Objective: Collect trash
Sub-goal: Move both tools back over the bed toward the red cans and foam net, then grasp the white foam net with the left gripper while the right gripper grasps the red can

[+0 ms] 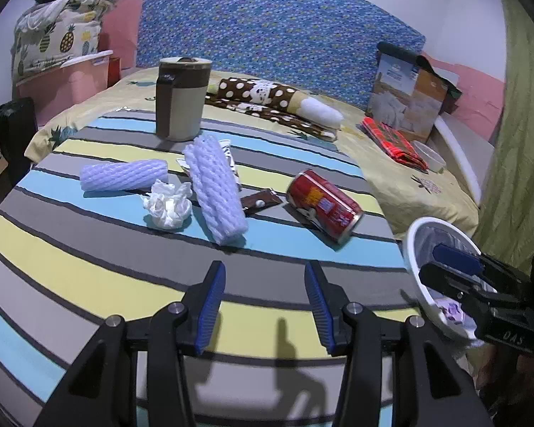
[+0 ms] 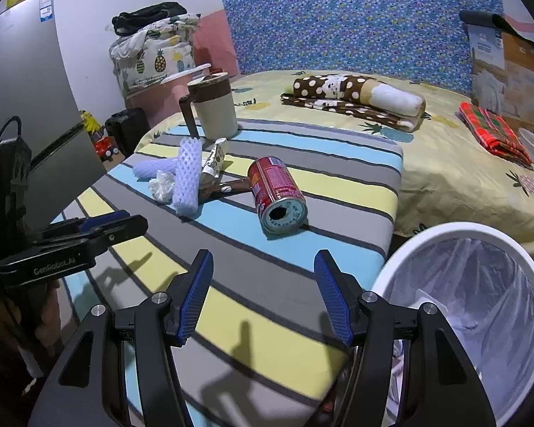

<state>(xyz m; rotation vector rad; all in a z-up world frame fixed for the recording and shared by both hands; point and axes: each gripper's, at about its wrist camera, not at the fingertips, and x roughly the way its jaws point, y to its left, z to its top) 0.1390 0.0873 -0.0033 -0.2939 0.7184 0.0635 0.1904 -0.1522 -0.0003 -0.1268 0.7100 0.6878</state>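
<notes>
— What's on the striped board, from the left gripper's camera?

— Two foam sleeves, one crumpled tissue, one brown wrapper, one red can on its side; a mug stands behind them; the left gripper hovers short of the lot, jaws spread, holding nothing.

— And from the right one?

— Same pile, the can nearest; the right gripper is spread and empty too; the white bin beside the board holds a clear liner; what lies inside, I can't tell.
</notes>
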